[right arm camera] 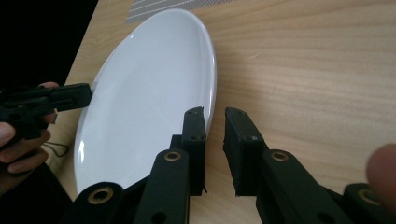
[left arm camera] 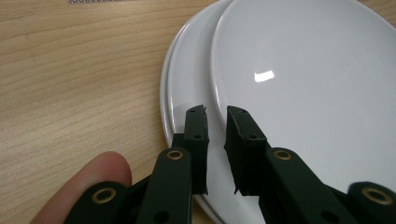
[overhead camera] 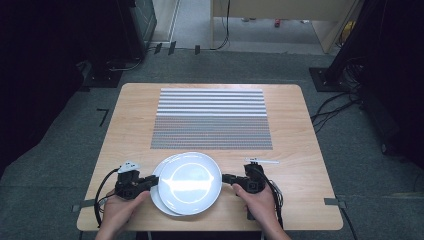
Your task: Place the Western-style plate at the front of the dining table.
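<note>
Two glossy white plates (overhead camera: 190, 183) lie stacked slightly askew at the table's (overhead camera: 125, 110) near edge. The left gripper (overhead camera: 150, 180) and right gripper (overhead camera: 229, 178) flank them, jaws narrowly parted, gripping nothing.

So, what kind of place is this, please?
Probably a lab or recording room, not a home: a small wooden table stands on grey carpet, with loose cables and dark equipment stands around.

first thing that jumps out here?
The two stacked white plates at the near edge of the wooden table, the top one offset to the right of the lower. The left gripper and right gripper flank them, each with its jaws slightly apart at the plates' rim. Behind the plates, a striped grey placemat lies across the middle of the table.
</note>
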`<action>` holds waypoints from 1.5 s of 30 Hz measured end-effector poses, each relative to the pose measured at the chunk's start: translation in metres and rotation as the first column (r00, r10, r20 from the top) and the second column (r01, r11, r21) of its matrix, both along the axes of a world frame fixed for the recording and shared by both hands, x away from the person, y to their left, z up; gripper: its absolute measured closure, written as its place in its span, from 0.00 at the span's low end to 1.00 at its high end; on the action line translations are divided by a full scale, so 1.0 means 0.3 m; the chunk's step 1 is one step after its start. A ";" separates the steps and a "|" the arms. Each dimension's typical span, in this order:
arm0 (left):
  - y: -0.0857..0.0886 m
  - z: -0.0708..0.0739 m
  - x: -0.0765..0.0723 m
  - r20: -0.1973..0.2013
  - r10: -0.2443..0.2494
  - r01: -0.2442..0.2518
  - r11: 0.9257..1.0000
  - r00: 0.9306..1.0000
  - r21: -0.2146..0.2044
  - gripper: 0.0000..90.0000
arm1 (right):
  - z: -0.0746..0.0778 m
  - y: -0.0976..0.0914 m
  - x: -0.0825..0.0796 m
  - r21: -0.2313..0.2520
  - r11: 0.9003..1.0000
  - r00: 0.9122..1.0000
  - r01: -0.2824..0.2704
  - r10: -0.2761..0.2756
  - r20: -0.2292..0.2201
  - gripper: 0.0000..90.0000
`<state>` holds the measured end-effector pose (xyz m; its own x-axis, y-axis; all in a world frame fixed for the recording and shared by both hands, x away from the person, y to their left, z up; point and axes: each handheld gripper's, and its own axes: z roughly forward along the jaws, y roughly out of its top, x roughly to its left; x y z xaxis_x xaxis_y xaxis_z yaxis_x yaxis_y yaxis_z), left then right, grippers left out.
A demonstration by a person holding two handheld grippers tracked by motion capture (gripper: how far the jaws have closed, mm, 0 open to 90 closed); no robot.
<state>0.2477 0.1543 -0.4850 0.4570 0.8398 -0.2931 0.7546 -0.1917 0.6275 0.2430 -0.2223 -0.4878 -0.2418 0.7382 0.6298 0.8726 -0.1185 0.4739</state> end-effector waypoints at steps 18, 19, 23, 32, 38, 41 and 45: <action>0.002 0.003 -0.002 -0.007 -0.005 0.005 1.000 1.000 -0.002 0.86 | -0.014 0.040 -0.024 0.011 1.000 0.997 -0.023 0.023 -0.079 0.88; 0.002 0.003 -0.002 -0.007 -0.005 0.005 1.000 1.000 -0.002 0.86 | -0.013 0.041 -0.025 0.009 1.000 0.997 -0.021 0.022 -0.081 0.88; 0.002 0.003 -0.002 -0.008 -0.006 0.006 1.000 1.000 -0.003 0.86 | -0.016 0.039 -0.024 0.025 1.000 0.996 -0.008 0.010 -0.092 0.89; -0.002 0.001 0.000 -0.019 -0.019 0.018 1.000 1.000 -0.021 0.81 | -0.031 0.012 -0.014 0.123 0.989 0.993 0.077 -0.065 -0.101 0.95; -0.006 -0.003 0.000 -0.026 -0.025 0.024 0.999 0.999 -0.033 0.81 | -0.031 -0.003 -0.008 0.151 0.983 0.991 0.101 -0.086 -0.103 0.96; -0.007 -0.002 0.000 -0.028 -0.030 0.029 0.998 0.999 -0.048 0.81 | -0.036 -0.009 -0.005 0.158 0.982 0.990 0.104 -0.087 -0.111 0.96; -0.010 0.000 0.000 -0.031 -0.038 0.036 0.997 0.999 -0.061 0.80 | -0.037 -0.010 -0.004 0.151 0.983 0.990 0.105 -0.089 -0.105 0.96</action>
